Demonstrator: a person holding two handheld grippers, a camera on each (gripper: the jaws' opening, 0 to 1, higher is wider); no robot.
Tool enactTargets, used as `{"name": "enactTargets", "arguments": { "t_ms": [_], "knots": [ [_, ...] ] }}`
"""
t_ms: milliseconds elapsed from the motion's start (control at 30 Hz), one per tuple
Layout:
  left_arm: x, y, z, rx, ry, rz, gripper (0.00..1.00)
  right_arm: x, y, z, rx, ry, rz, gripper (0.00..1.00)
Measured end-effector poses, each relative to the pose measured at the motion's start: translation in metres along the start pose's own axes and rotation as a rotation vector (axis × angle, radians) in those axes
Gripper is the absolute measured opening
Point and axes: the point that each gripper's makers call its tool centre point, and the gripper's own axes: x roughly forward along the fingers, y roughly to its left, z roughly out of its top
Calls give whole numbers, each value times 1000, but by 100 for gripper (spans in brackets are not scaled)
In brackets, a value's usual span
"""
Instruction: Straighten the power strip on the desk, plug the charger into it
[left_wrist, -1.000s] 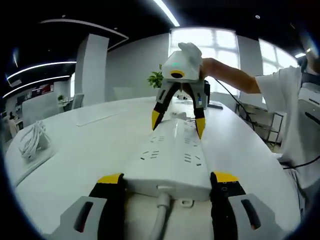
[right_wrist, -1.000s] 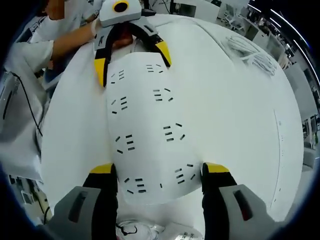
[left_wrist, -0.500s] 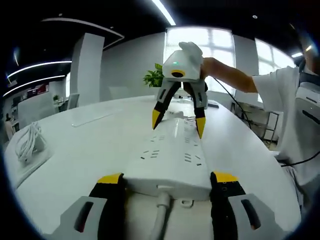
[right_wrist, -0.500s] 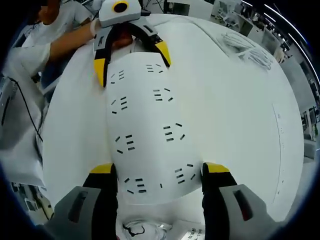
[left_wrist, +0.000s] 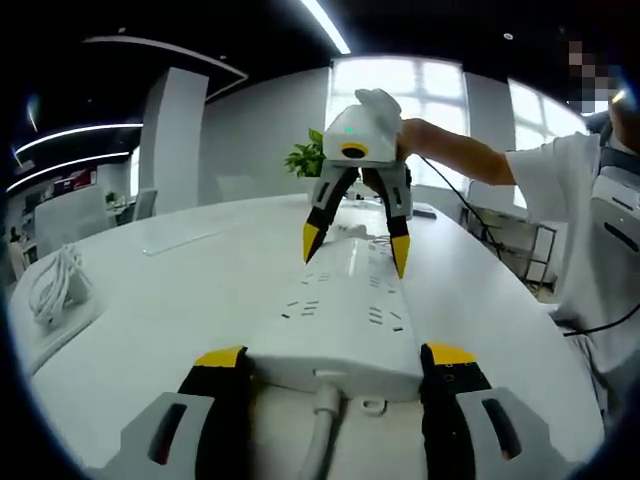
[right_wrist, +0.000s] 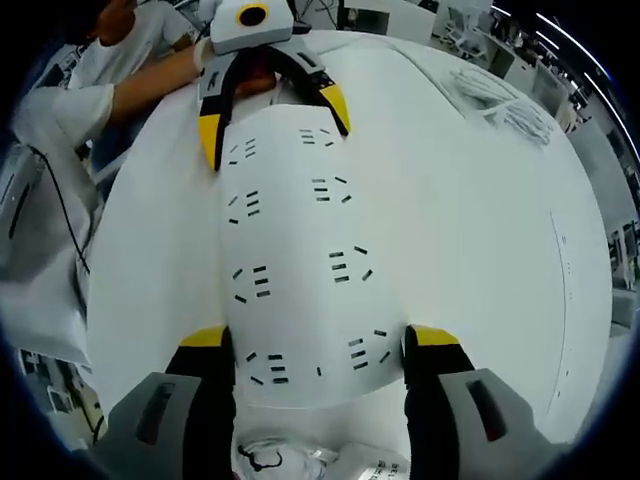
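A long white power strip (left_wrist: 345, 310) lies flat on the white desk (left_wrist: 180, 300), its cord (left_wrist: 320, 435) leaving the near end. In the left gripper view my left gripper (left_wrist: 335, 358) has its yellow-tipped jaws pressed against both sides of the cord end. My right gripper (left_wrist: 356, 248) straddles the far end, tips down. From the right gripper view the power strip (right_wrist: 295, 260) runs away from me; my right gripper (right_wrist: 318, 340) clamps its near end and my left gripper (right_wrist: 274, 135) holds the far end. I cannot make out a charger.
A coiled white cable (left_wrist: 55, 285) rests on a sheet at the desk's left edge, and the same coiled white cable (right_wrist: 505, 105) lies far right in the right gripper view. A person's sleeve (left_wrist: 570, 200) is at the right. A clear packet (right_wrist: 300, 462) lies under my right gripper.
The right gripper view has shifted slightly, so the left gripper sits a touch further right in it. The strip and both grips look the same.
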Motion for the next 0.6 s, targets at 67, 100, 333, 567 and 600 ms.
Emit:
{"name": "enactTargets", "arguments": {
  "t_ms": [67,100,333,567,600],
  "knots": [
    [0,0,0,2,1,-5,70,0,0,-1,6,-3,-2,67],
    [1,1,0,3,0,-9,70,0,0,-1,10,-5,-4,67],
    [3,2,1,12,2,-37,70,-2,2,-3,43,-4,-24,67],
    [4,5,2,22,3,-65,70,-2,5,-5,69,-2,-33,67],
    [5,5,2,23,2,-70,70,-2,5,-5,73,-2,-34,67]
  ]
}}
